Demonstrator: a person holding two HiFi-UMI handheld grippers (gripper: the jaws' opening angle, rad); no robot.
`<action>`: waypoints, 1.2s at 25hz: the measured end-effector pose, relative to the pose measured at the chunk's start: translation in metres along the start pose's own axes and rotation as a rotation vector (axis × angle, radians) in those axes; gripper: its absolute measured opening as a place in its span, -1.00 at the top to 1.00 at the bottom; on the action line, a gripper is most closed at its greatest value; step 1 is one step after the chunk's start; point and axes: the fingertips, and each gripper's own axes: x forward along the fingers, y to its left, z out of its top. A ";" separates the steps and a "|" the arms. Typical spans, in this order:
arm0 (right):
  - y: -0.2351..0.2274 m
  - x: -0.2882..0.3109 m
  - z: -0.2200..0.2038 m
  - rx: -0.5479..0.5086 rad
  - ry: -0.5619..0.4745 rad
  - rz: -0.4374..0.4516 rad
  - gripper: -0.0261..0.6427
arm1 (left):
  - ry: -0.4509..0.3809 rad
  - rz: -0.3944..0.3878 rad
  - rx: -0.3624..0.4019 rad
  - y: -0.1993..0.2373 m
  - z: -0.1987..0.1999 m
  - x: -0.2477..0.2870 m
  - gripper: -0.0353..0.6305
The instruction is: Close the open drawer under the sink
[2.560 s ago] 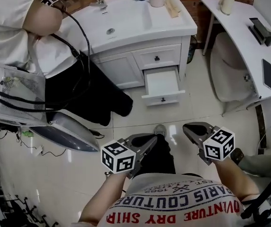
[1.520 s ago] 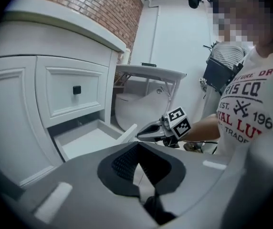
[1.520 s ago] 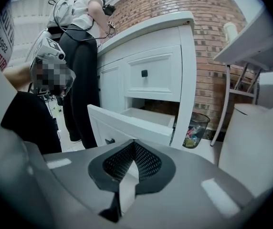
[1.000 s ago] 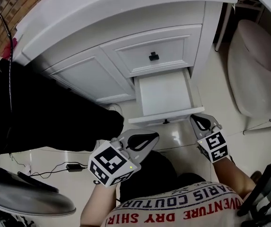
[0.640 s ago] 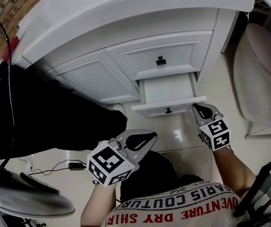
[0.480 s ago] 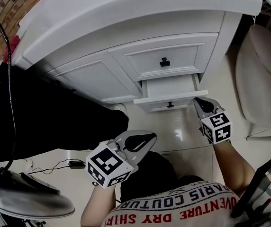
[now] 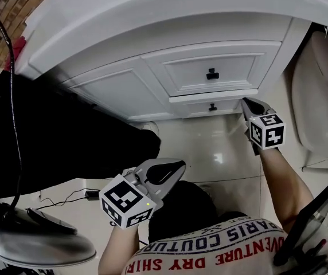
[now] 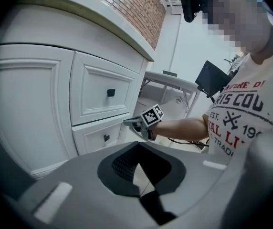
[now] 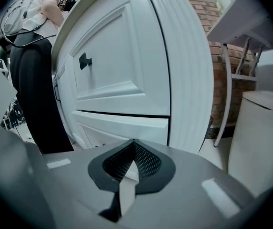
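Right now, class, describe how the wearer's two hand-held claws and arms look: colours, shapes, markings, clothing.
The grey left claw and right claw have tapered jaws with dark ribbed inner faces; each carries a white cube of black square markers. Forearms are bare below a white T-shirt lettered in red and black.

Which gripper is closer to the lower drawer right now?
Right. The right gripper has its tip at the right end of the lower drawer; the left gripper hangs well back, apart from it.
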 end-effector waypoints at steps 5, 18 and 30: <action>-0.002 0.005 0.006 0.058 -0.013 -0.005 0.90 | -0.002 0.002 0.009 0.001 -0.001 -0.001 0.94; -0.003 0.008 0.008 0.058 0.003 0.011 0.90 | -0.002 -0.036 0.008 -0.007 -0.001 0.018 0.94; 0.068 -0.055 -0.015 -0.029 0.139 0.260 0.89 | 0.039 -0.123 0.031 0.006 -0.002 0.071 0.94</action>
